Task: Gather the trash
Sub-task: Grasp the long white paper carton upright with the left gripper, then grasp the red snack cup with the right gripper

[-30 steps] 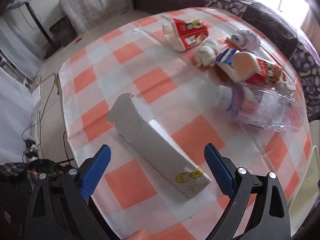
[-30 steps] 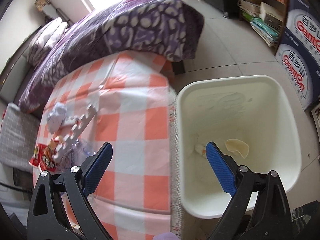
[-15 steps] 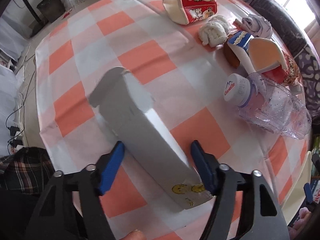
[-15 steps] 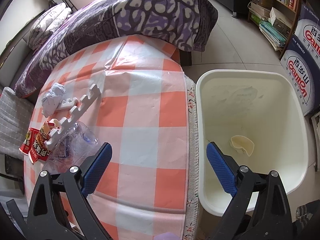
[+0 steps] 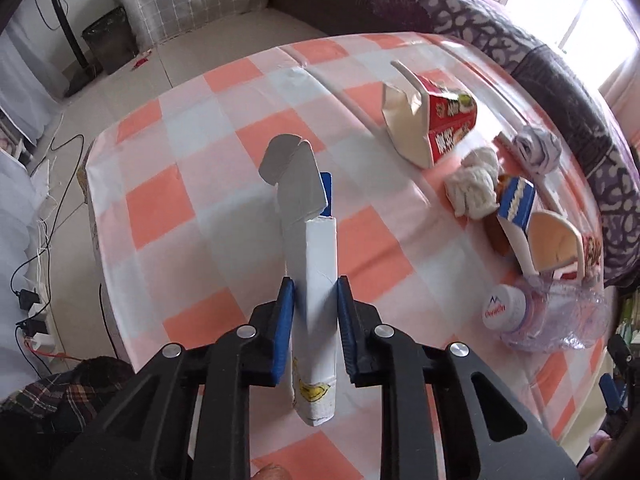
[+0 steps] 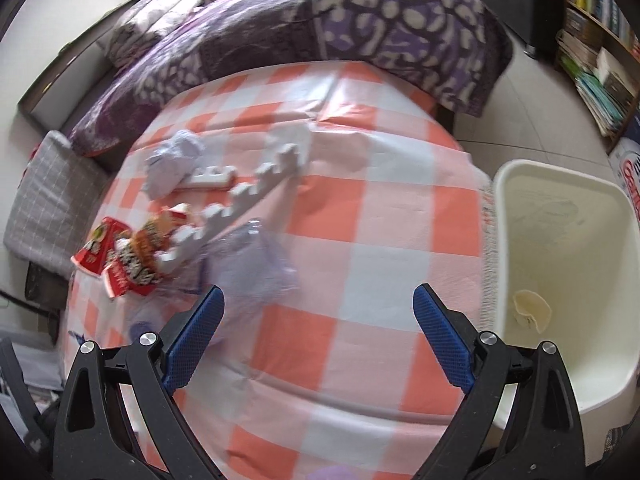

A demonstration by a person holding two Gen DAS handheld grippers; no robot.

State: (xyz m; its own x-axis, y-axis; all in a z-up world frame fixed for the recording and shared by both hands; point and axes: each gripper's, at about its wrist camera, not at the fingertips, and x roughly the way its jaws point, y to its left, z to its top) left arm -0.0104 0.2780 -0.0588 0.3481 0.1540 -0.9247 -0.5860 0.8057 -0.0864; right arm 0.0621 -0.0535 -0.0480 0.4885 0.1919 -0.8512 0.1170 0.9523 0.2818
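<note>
My left gripper [image 5: 314,298] is shut on a long white carton [image 5: 314,264] and holds it lifted above the checked tablecloth [image 5: 224,248]. More trash lies at the right: a red cup [image 5: 436,124], a white tissue wad [image 5: 474,186], a blue-and-white carton [image 5: 516,204], a crumpled paper ball [image 5: 538,150] and a crushed clear bottle [image 5: 548,320]. My right gripper [image 6: 318,312] is open and empty above the table, with the bottle [image 6: 248,276] at its left finger. A white bin [image 6: 560,280] stands on the floor at the right.
A white notched foam strip [image 6: 240,196] lies by the red cups [image 6: 120,264]. A sofa with a purple patterned cover [image 6: 320,28] runs behind the table. Bookshelves [image 6: 592,52] stand far right. Cables [image 5: 36,216] trail on the floor at the left.
My left gripper closed on the white carton and lifted it off the table. My right gripper swung left from over the bin to over the table, toward the bottle.
</note>
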